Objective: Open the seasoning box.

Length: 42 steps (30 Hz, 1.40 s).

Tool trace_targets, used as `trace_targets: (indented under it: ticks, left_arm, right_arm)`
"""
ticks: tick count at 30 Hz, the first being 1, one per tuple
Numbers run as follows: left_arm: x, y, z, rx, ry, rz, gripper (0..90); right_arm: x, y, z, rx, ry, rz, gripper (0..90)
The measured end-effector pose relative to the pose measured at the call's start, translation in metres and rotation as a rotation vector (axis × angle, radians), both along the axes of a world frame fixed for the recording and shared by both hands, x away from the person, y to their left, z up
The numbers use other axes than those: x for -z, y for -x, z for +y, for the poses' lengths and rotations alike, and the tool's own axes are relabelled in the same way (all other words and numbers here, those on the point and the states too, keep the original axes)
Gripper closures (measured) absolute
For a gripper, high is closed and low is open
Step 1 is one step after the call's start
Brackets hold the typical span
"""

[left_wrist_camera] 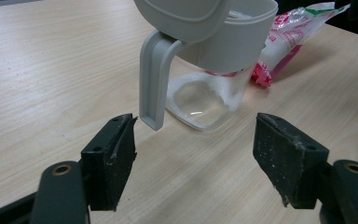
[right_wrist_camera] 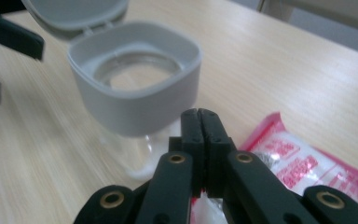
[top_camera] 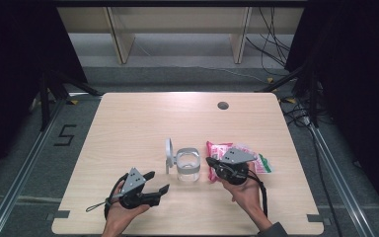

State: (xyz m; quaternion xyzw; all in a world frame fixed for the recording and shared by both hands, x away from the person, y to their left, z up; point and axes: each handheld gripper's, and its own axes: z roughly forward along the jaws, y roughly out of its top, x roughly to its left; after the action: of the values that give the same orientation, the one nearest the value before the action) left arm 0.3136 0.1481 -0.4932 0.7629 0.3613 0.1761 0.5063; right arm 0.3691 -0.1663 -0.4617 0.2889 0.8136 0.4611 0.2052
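A clear jar (top_camera: pixel 188 167) with a grey collar stands mid-table, its grey flip lid (top_camera: pixel 168 154) swung open to the left. White powder lines the jar's bottom (left_wrist_camera: pixel 205 95). My left gripper (top_camera: pixel 160 181) lies low on the table to the jar's front left, open, its jaws (left_wrist_camera: pixel 196 154) bare and pointed at the jar. A pink-and-white bag (top_camera: pixel 259 162) lies right of the jar. My right gripper (top_camera: pixel 211 163) is shut, with its tips (right_wrist_camera: pixel 200 116) close beside the jar's collar (right_wrist_camera: pixel 135 93) and over the bag's left end (right_wrist_camera: pixel 303 168). Whether film is pinched I cannot tell.
The light wooden table (top_camera: pixel 143 118) has a round cable hole (top_camera: pixel 222 105) at the back right. Black cables trail from both grippers toward the front edge. Dark curtains and floor rails flank the table.
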Motion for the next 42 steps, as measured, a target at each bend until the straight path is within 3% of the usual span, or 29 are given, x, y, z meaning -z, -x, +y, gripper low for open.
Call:
trace_targets:
  ticks: [1,5,7,8,9,14,17,18,22,23,25,27,28,36,39,42]
  left_arm:
    - [0.0,0.0,0.0,-0.002,-0.003,0.003,29.2]
    - [0.001,0.0,-0.001,-0.001,0.006,0.004,29.1]
    - [0.0,-0.002,0.001,0.013,-0.03,-0.016,29.0]
    - [0.001,0.0,-0.001,-0.003,-0.002,0.005,29.0]
    - [0.001,0.0,-0.001,0.001,-0.016,0.006,29.0]
    - [0.003,-0.001,-0.002,0.005,-0.001,0.016,28.8]
    - [0.003,-0.001,-0.002,0.001,0.01,0.014,28.7]
    - [0.002,-0.002,-0.001,0.011,-0.005,0.002,28.7]
    - [0.001,0.0,0.0,-0.003,-0.005,0.014,28.7]
    - [0.001,0.0,-0.001,-0.003,0.017,0.009,28.7]
    - [-0.001,0.0,0.002,-0.009,-0.005,0.01,28.7]
    - [-0.001,0.0,0.003,-0.011,0.009,0.008,28.7]
    - [-0.002,0.0,0.004,-0.015,-0.005,0.007,28.7]
    - [-0.001,-0.001,0.005,-0.022,0.003,0.012,28.7]
    - [-0.002,-0.001,0.005,-0.026,0.006,0.012,28.7]
    - [-0.003,-0.002,0.007,-0.002,-0.007,-0.012,28.7]
  right_arm:
    - [0.002,0.0,0.0,0.012,0.013,0.025,90.0]
    - [0.013,-0.002,0.003,0.021,0.057,0.042,90.0]
    - [0.017,-0.003,0.005,0.023,0.081,0.047,90.0]
    - [0.019,-0.004,0.005,0.019,0.096,0.039,90.0]
    - [0.022,-0.005,0.006,0.02,0.1,0.057,90.0]
    - [0.029,-0.008,0.005,0.038,0.147,0.05,90.0]
    - [0.03,-0.008,0.005,0.037,0.147,0.056,90.0]
    - [0.03,-0.008,0.005,0.037,0.151,0.056,90.0]
    - [0.031,-0.006,0.005,0.025,0.193,0.033,90.0]
    - [0.031,-0.006,0.005,0.028,0.195,0.036,90.0]
    - [0.03,-0.004,0.002,0.032,0.198,0.044,90.0]
    - [0.03,-0.002,-0.001,0.041,0.198,0.051,90.0]
    - [0.029,-0.001,-0.002,0.044,0.197,0.057,90.0]
    - [0.027,0.005,-0.02,0.056,0.18,0.09,90.0]
    - [0.026,0.006,-0.027,0.065,0.179,0.078,90.0]
    - [0.026,0.008,-0.033,0.078,0.165,0.102,90.0]
